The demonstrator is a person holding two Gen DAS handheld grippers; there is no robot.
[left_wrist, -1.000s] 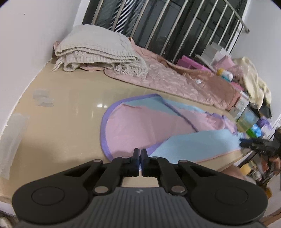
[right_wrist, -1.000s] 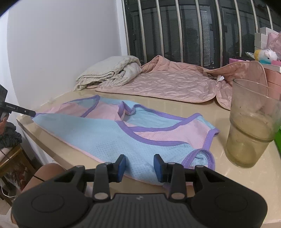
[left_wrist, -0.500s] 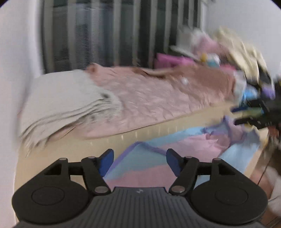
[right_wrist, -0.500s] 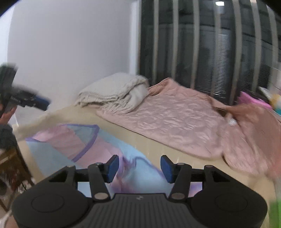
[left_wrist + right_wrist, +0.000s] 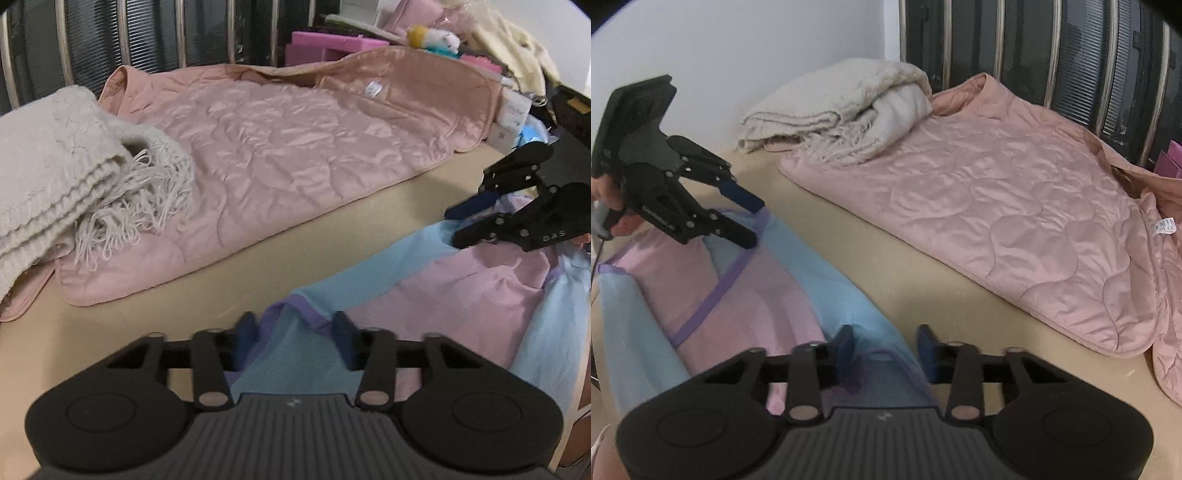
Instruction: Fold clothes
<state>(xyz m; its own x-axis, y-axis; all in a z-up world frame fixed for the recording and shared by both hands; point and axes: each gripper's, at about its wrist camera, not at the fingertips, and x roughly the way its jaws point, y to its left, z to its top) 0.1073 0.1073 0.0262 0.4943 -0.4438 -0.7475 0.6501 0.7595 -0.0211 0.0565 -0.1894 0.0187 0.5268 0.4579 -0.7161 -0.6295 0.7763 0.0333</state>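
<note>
Moved both grippers to the far edge of the top [image 5: 461,291] on the table [image 5: 258,266]. Opened the left gripper [image 5: 293,325] wide, shut before. Kept the right gripper [image 5: 884,341] open, holding nothing. Ready to pinch and fold.

Left gripper [image 5: 293,338] low over the beige surface [image 5: 147,317], dark blue fingers [image 5: 245,332] spread apart with a purple-trimmed corner of the pink-and-light-blue mesh garment [image 5: 461,291] bunched between them. Garment runs right across the surface toward the right gripper [image 5: 465,225], whose black fingers are also apart, over the far end of the cloth. Behind: quilted pink satin jacket [image 5: 295,155] laid flat, folded cream knit blanket with fringe [image 5: 66,170] on its left edge. Metal window bars [image 5: 181,33] at back, magenta foam blocks [image 5: 325,48] and a small plush toy [image 5: 436,37] upper right.
</note>
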